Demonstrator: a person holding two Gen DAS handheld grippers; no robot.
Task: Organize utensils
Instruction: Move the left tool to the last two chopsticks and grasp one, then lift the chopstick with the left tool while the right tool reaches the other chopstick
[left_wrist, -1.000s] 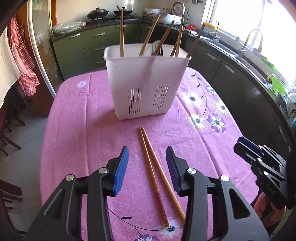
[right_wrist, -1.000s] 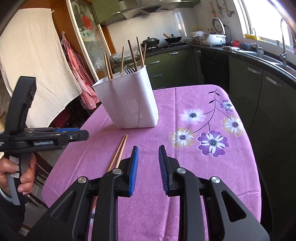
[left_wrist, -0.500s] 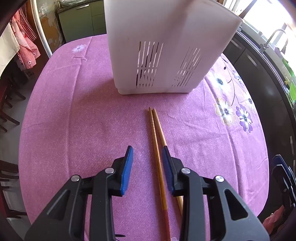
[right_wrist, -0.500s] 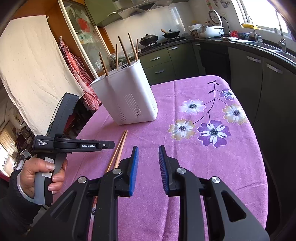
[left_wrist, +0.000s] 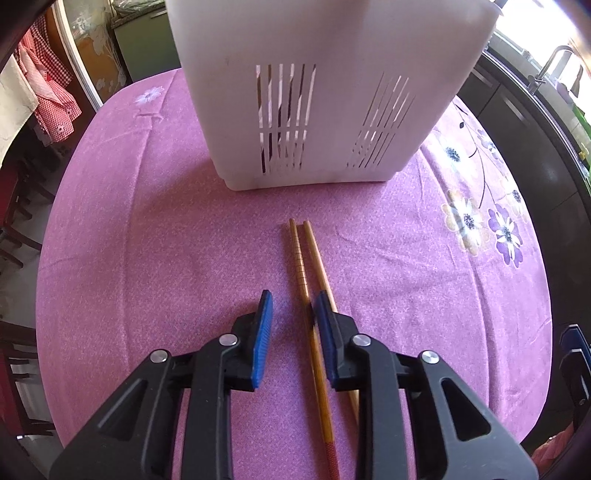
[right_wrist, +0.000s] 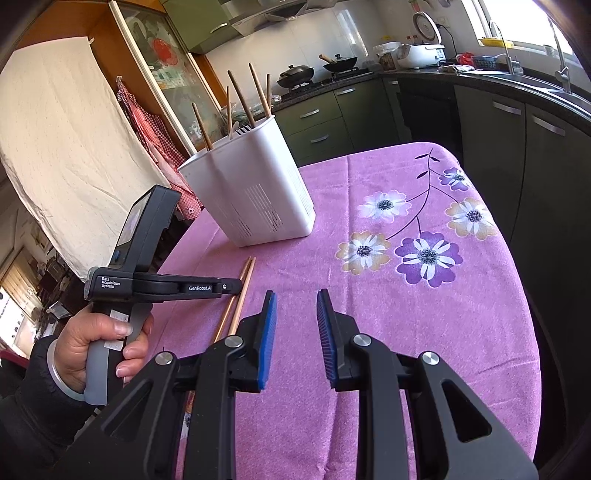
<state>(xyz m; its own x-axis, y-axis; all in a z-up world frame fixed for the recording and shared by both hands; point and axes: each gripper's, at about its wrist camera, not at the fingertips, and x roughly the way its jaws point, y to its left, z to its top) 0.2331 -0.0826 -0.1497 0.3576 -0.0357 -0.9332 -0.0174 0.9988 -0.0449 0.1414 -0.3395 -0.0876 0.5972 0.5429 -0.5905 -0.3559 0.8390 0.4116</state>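
The left gripper (left_wrist: 291, 317) hung low over the table, jaws parted around one of the two chopsticks (left_wrist: 301, 266) that lay side by side on the purple tablecloth (left_wrist: 147, 240). The right gripper (right_wrist: 293, 321) hovered released, holding nothing. Beyond the pair stood the white utensil holder (right_wrist: 255, 195), with several chopsticks (right_wrist: 243, 99) and a fork (right_wrist: 242, 129) upright inside.

White utensil holder (left_wrist: 325, 92) top cropped by frame edge, one chopstick (left_wrist: 320, 258) partly hidden behind left gripper's (left_wrist: 291, 325) jaws
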